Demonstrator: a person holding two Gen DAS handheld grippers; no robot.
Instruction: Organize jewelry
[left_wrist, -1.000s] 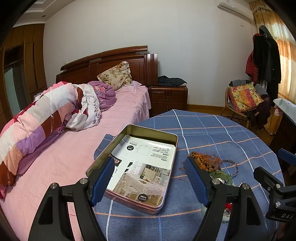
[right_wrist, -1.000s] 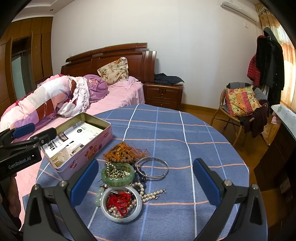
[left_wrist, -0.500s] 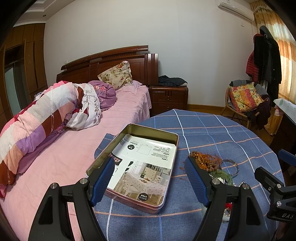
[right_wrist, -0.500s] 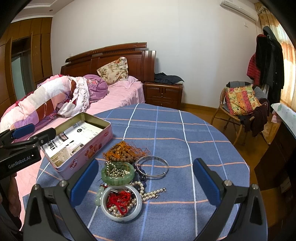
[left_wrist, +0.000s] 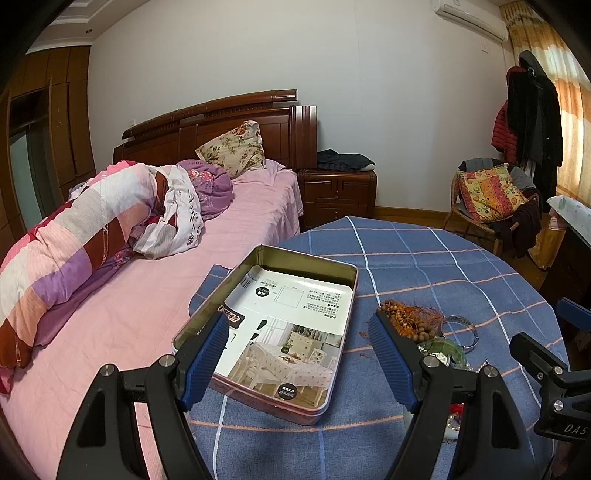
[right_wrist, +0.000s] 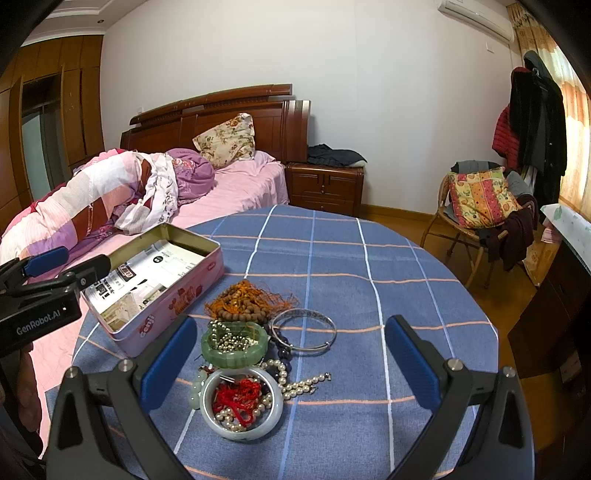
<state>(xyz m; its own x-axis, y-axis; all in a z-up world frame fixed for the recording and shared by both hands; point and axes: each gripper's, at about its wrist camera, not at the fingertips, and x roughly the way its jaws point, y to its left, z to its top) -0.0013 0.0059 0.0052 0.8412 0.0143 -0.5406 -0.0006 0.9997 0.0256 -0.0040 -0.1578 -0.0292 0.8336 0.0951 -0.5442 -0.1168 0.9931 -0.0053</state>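
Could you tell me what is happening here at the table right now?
A person holds a hand-held gripper in each hand above a round table with a blue checked cloth. Both the left hand-held gripper and the right hand-held gripper are open and empty. The jewelry pile lies loose beside the open pink tin, which contains only printed paper.

My right gripper (right_wrist: 288, 360) hangs with fingers (right_wrist: 168, 363) spread wide above the table (right_wrist: 406, 258), over a jewelry pile (right_wrist: 255, 343); an open pink tin (right_wrist: 173, 295) sits left.
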